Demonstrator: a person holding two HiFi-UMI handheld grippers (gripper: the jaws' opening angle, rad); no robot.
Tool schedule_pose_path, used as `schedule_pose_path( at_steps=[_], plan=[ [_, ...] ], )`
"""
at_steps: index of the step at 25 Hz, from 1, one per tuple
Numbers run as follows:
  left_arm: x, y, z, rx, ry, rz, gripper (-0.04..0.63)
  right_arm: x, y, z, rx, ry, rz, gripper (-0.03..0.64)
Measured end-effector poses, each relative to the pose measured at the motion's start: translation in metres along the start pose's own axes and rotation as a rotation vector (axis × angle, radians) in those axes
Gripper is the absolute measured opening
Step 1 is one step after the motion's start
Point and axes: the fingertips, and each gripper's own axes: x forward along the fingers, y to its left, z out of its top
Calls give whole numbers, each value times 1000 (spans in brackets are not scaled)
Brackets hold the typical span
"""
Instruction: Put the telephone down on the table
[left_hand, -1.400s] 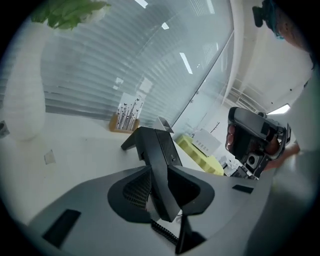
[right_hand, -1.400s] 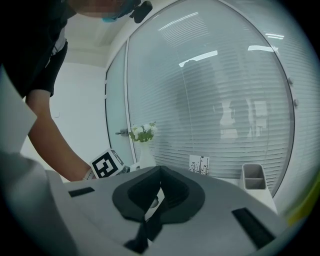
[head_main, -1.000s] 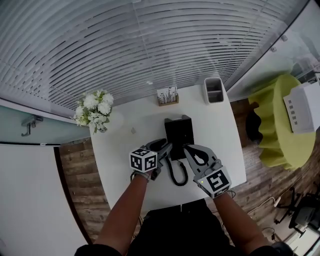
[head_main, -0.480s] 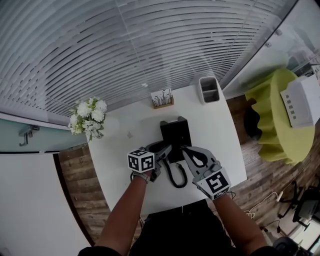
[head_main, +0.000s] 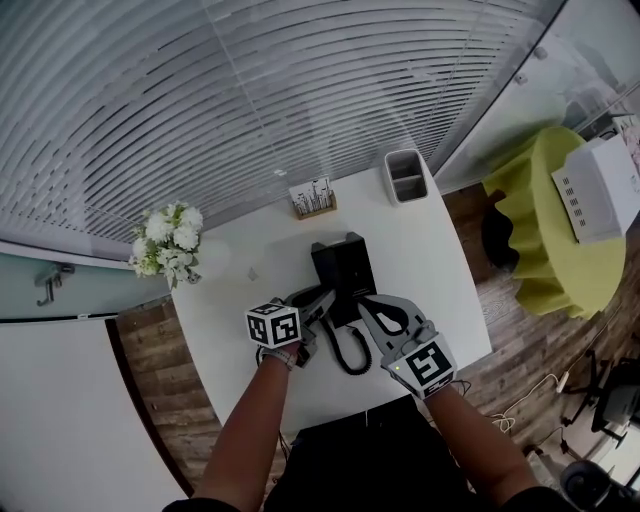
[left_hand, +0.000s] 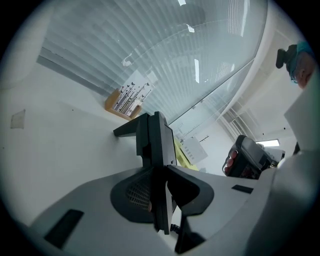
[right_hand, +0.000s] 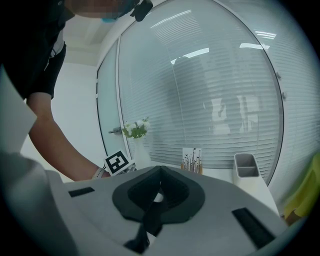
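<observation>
The left gripper (left_hand: 162, 172), its jaws just now closing, clamps the near left edge of the black telephone (head_main: 342, 272). The telephone sits mid-table (head_main: 430, 260), its long axis running away from the person toward the blinds (head_main: 250, 90). Just right of it, the right gripper (right_hand: 159, 170) holds its jaws pressed together.

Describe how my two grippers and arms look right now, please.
Both the left gripper and right gripper have pale grey shells with black pads inside the jaws. Each carries a cube of black-and-white square markers. Forearms are bare below a dark short sleeve.
</observation>
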Motion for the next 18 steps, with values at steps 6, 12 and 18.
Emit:
schedule_pose_path(
  at_steps=[6,12,18],
  plan=[
    [-6,-13,-1,14,-9,-11,76,-9,0,-1,9,-15,-9,20],
    [-24,-36,14,48,-64,-12,74,-19,-1,5,-1,-28,-14,20],
    [-54,-64,13,80,-110,-15,74,-32,3,12,-16,-28,-19,20]
  ],
)
